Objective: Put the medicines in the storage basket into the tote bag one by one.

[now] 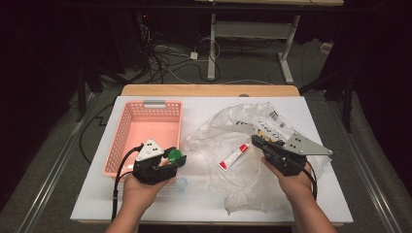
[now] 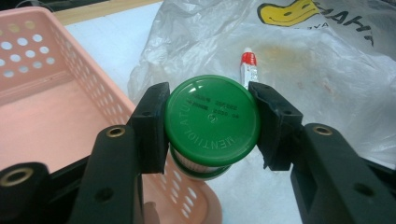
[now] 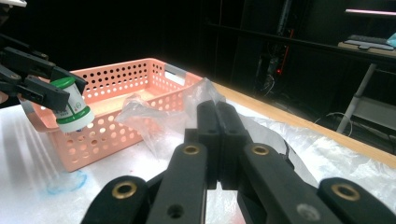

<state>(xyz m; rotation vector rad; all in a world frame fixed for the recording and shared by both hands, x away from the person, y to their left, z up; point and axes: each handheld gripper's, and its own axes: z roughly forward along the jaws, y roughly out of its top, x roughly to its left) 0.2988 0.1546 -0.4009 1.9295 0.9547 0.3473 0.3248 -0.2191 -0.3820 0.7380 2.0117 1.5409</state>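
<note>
Jar: a small white jar with a green lid (image 2: 212,120), pinched at the lid between the two pads of the left gripper (image 1: 171,158) and held off the worktop.
Jar's place: just ahead of that gripper's body, beside the near right corner of the pink basket (image 1: 127,141).
Left gripper: jaws part-way spread, pressing on the lid from both sides.
Tube: a white tube with a red cap (image 1: 233,157), farther out beyond the left gripper, lying on the clear plastic bag (image 1: 228,128).
Right gripper (image 1: 256,141): jaws pressed together on a fold of that bag.
Worktop (image 1: 204,199): white, under both grippers.
</note>
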